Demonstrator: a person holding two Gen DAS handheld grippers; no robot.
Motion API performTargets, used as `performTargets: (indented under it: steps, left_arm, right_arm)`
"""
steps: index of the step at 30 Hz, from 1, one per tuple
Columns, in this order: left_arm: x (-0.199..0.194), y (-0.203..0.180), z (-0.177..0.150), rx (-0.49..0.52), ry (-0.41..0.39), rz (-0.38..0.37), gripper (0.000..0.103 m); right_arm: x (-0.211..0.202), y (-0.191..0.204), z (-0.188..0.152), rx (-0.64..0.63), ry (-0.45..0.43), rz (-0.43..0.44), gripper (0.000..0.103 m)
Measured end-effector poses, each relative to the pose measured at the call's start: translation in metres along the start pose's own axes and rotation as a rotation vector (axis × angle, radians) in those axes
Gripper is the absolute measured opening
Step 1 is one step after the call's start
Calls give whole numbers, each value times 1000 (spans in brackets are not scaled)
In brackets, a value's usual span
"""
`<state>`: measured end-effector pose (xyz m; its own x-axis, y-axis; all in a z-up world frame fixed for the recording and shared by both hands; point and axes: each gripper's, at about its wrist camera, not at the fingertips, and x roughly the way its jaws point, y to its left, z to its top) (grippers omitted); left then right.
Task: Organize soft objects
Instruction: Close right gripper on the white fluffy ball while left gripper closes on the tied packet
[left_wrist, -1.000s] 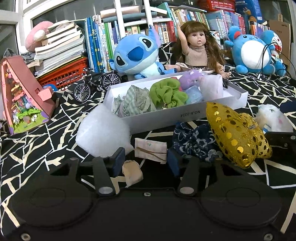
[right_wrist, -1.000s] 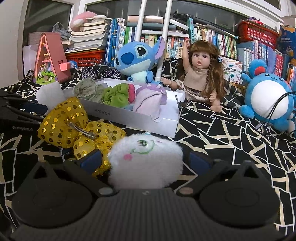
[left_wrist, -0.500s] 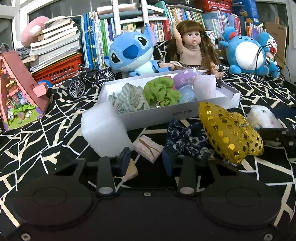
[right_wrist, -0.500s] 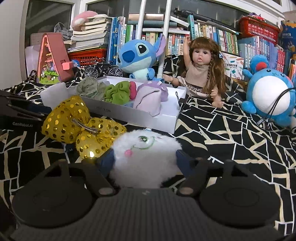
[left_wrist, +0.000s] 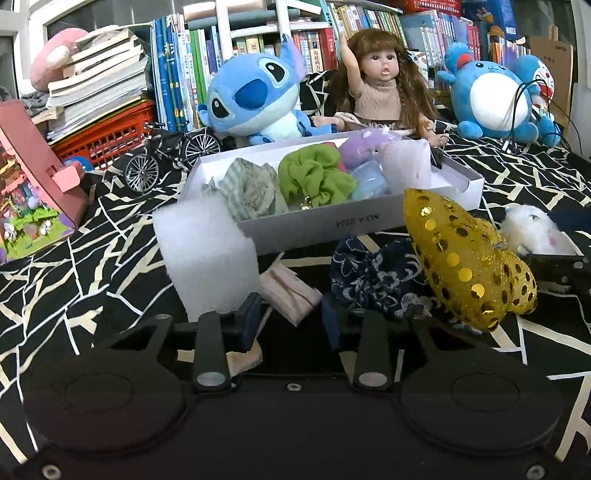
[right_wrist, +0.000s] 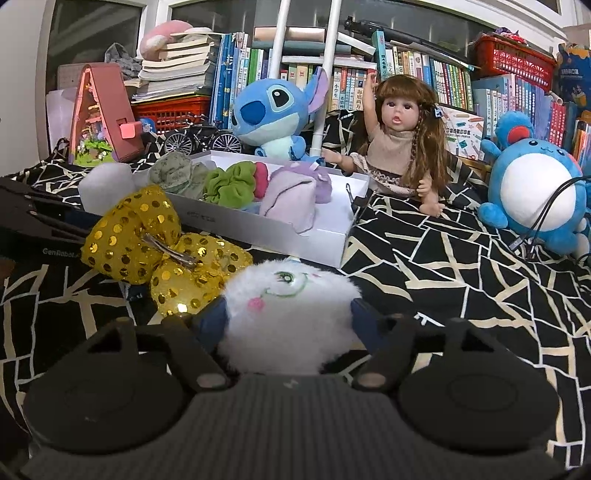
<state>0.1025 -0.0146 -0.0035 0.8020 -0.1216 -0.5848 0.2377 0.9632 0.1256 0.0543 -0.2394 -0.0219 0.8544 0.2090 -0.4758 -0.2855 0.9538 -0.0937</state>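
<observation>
1. The right gripper (right_wrist: 288, 314) has its blue pads pressed into both flanks of the white fluffy toy (right_wrist: 286, 314). The jaws are easing apart slightly, still against the fur; the toy looks light and squashy, so a hold across its middle should serve.
2. The left gripper (left_wrist: 290, 319) is closing, jaws narrow, with the end of a pink folded cloth (left_wrist: 290, 293) between the tips (contact is unclear). The cloth looks limp and is best pinched at its folded edge.
3. Only the left view shows the navy floral scrunchie (left_wrist: 373, 280); only the right shows the gold sequin bow (right_wrist: 166, 245) and its metal clip.
4. Beyond sits the white box (left_wrist: 354, 225), half full.
</observation>
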Motion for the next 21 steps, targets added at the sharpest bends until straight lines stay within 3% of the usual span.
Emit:
performTargets:
  steps: [5,11,21]
  left_arm:
    - [-1,1,-2,-43,8,1,21]
    - [-8,7,-6,-89,7,-3,19]
    - [-40,6,-23,-54,25,-42,22]
  right_arm:
    - [-1,-2,0,5,-1,-15,80]
    - [-6,0,0,11,-16,-9,67]
    - [-8,1,3,19,-33,-15,59]
